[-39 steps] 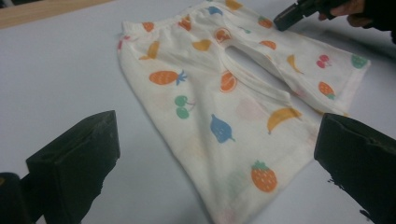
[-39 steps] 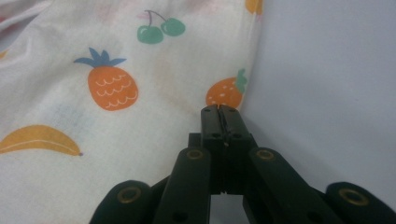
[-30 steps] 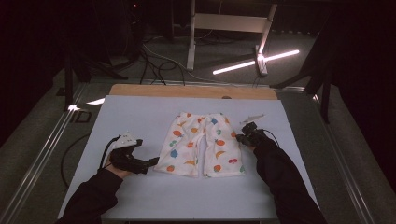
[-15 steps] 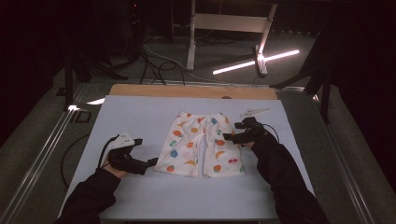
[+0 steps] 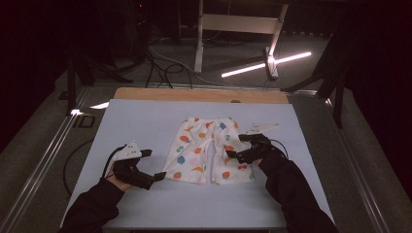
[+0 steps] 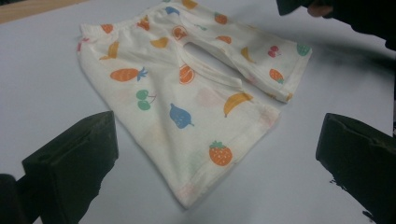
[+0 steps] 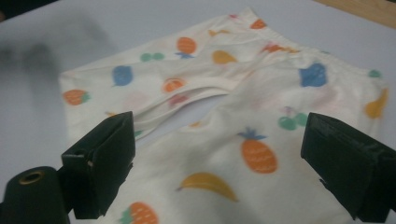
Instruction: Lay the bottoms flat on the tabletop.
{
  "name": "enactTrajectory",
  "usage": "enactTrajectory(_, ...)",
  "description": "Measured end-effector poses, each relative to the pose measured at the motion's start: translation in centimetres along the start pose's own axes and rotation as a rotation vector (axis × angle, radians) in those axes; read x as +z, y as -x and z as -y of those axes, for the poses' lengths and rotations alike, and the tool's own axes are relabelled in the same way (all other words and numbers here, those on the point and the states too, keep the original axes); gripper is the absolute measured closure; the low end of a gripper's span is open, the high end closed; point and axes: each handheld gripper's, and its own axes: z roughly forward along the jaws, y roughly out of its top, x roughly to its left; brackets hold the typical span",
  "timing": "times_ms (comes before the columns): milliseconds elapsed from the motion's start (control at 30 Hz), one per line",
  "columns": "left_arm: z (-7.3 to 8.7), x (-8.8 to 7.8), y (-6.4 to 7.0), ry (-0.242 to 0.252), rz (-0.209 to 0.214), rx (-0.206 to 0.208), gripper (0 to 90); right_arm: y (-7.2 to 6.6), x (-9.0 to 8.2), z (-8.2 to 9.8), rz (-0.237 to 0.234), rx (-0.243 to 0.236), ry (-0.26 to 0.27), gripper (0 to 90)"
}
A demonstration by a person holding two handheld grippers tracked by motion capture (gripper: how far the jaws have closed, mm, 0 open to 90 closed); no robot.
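Both grippers sit wide with nothing held, left gripper (image 5: 156,176) by one leg hem, right gripper (image 5: 232,154) over the other leg, its jaws just opened, so the shorts (image 5: 204,150) lie flat, probably for folding.

The shorts (image 5: 206,149) lie flat mid-table (image 5: 145,116) (waistband at the far end), between both tongs.

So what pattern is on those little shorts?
The shorts are cream with coloured fruit prints: bananas, cherries, strawberries, carrots. The left gripper view shows it best.
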Motion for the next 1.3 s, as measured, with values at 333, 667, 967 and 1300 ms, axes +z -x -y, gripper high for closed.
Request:
enactTrajectory(333, 1.8, -0.8, 1.1, -0.043, -0.009, 0.021, 0.0, -2.7, -1.4, 2.7, -0.038, -0.025, 0.020, 10.6)
enactTrajectory(667, 3.8, -2.0, 1.4, -0.037, -0.028, 0.032, 0.0, -4.8, -3.9, 6.2, -0.003, -0.068, 0.027, 10.6)
enactTrajectory(967, 4.7, -1.5, 0.9, -0.066, -0.064, 0.021, 0.1, -5.2, -5.6, 8.9, 0.042, -0.078, -0.016, 10.6)
enactTrajectory(1300, 4.9, -1.1, 0.9, -0.062, -0.062, 0.020, 0.1, -4.8, -6.3, 9.9, 0.074, -0.028, -0.022, 10.7)
